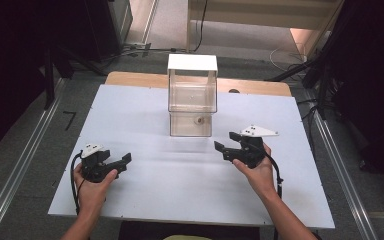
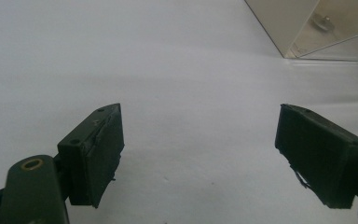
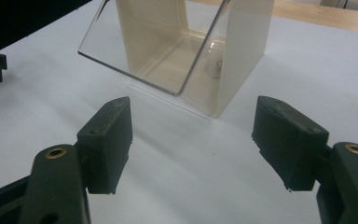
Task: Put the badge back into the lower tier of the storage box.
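Clear plastic box with white lid [image 1: 192, 97] near far edge of white tabletop [image 1: 145, 180]; left tool [image 1: 121, 162], right tool [image 1: 226, 142] both spread apart, empty

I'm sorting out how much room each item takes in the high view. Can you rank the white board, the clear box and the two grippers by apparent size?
1. White board, by far the largest.
2. Clear box, tall, with a white top.
3. Left gripper and right gripper: they look about alike, so I won't rank them against each other.

Black tools [image 1: 111, 165] [image 1: 228, 145], grey top plates, black cables, brass screws.
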Available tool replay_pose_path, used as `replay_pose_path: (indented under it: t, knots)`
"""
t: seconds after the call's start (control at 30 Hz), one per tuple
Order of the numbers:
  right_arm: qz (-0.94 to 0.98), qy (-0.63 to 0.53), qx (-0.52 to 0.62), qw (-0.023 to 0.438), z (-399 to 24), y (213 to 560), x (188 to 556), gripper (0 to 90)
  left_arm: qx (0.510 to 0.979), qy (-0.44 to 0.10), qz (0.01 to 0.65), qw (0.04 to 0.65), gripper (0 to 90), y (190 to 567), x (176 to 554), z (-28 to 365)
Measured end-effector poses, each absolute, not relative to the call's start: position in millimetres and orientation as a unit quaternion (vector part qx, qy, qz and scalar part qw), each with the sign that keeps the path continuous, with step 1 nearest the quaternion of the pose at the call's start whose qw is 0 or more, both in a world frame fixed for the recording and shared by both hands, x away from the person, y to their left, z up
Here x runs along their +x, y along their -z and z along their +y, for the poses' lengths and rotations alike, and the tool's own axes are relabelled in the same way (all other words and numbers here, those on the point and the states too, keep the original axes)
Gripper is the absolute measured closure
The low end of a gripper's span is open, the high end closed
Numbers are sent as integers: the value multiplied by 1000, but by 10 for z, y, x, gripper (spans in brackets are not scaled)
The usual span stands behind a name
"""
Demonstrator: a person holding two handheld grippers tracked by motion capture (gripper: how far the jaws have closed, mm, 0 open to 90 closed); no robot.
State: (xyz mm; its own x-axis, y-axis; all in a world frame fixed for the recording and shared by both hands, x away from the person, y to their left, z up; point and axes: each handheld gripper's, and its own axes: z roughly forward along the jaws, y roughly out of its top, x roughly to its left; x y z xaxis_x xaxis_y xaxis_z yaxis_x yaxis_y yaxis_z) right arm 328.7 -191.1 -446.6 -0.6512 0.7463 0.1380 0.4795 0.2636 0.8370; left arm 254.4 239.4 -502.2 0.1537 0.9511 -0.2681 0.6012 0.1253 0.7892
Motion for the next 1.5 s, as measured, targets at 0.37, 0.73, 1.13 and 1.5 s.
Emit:
replay_pose_path:
  t: [0.37, 0.73, 1.13, 1.5]
  knots:
    - [776, -462, 400, 156, -2116, 4483, 3194, 247, 630, -205, 617, 425, 158, 5024, 2546, 2388]
    - [771, -450, 418, 167, -2367, 4547, 3115, 242, 631, -206, 617, 424, 158, 5025, 2545, 2383]
    - [765, -433, 442, 178, -2655, 4629, 2990, 241, 631, -206, 617, 423, 158, 5022, 2544, 2372]
    - [760, -422, 459, 183, -2829, 4670, 2914, 238, 631, -206, 616, 424, 158, 5022, 2542, 2365]
